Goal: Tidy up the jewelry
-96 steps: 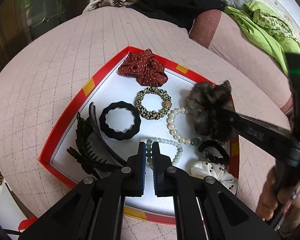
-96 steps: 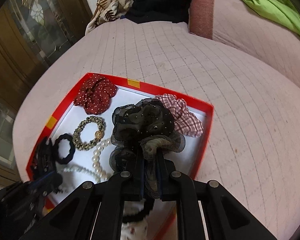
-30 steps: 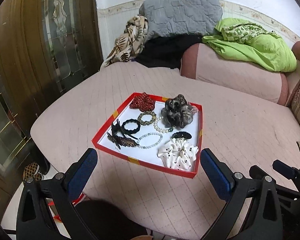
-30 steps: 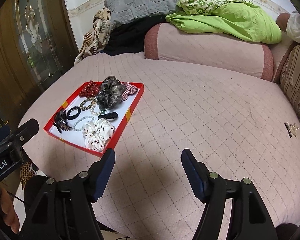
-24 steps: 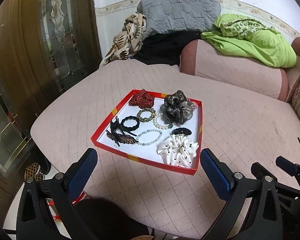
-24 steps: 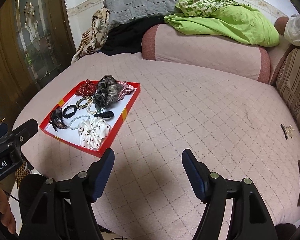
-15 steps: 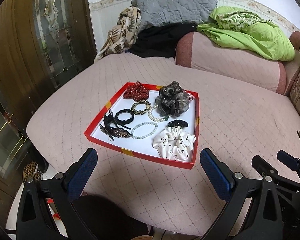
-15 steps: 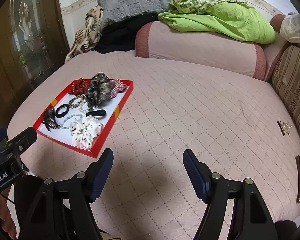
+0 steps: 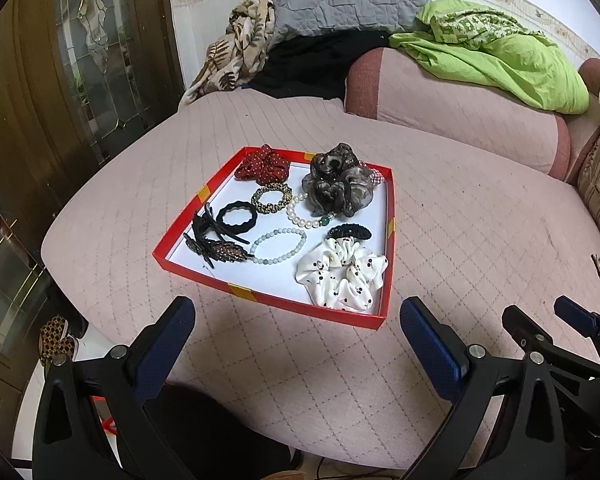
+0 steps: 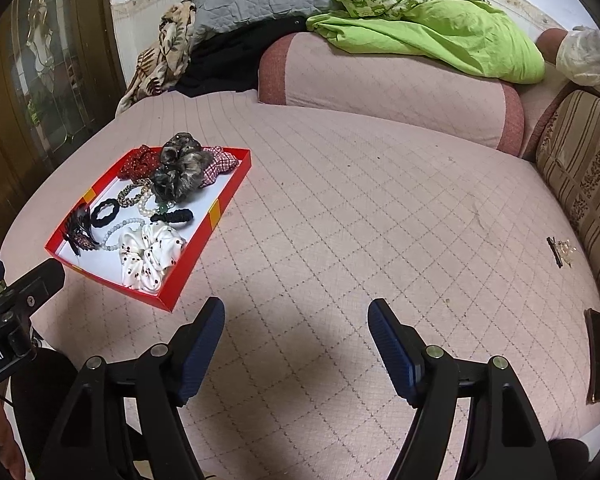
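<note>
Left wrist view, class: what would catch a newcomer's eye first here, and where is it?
The red tray on the pink quilted cushion, crowded with hair ties and bead bracelets. Inside it, the white dotted scrunchie fills the near right corner. Behind, a bright green blanket lies heaped on the sofa back.

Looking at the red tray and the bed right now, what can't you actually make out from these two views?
- Checked scrunchie: left wrist view, mostly hidden behind the dark sheer scrunchie.
- Pearl bracelet: left wrist view, its far side runs under that same scrunchie.
- Small items on the bedcover: right wrist view, too small to identify.
- Dark flat object: right wrist view, cut off near the frame's edge.
</note>
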`<state>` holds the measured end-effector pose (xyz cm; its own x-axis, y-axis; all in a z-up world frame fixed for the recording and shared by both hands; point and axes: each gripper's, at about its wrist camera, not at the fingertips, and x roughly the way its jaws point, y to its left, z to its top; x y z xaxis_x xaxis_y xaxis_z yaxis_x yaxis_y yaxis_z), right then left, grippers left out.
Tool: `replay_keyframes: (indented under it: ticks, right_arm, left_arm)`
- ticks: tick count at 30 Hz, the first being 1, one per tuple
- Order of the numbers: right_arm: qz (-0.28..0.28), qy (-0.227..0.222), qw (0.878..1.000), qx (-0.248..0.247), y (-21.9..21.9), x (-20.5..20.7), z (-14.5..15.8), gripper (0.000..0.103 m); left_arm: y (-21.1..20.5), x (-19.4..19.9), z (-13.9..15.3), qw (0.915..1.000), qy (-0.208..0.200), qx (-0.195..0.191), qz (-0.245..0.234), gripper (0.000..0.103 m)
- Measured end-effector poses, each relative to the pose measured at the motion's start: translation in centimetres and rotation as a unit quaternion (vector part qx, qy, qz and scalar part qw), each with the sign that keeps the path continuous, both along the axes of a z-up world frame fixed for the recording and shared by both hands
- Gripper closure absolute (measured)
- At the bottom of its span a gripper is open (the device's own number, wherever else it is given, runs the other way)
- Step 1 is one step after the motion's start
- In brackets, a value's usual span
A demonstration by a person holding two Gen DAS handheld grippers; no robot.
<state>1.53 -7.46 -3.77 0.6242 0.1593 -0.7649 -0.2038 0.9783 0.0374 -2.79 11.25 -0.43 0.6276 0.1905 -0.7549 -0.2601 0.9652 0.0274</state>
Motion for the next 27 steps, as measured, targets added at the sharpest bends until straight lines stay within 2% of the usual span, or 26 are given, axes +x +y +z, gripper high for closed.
replay_keyframes:
  ticks: [12,27]
  right_arm:
    - [-0.001,0.011,1.0,-0.011,0.1,0.5,-0.9,0.024]
    - [-0.003,0.024,0.999,-0.037,0.7,0.7,-1.8,0.024]
  left_arm:
    - [0.1,0.7,-1.1,0.9996,0.022,-0.02,-0.006,0.001]
    - [0.8,0.8,-1.8,0.9987,0.029,-0.041,-0.008,0.001]
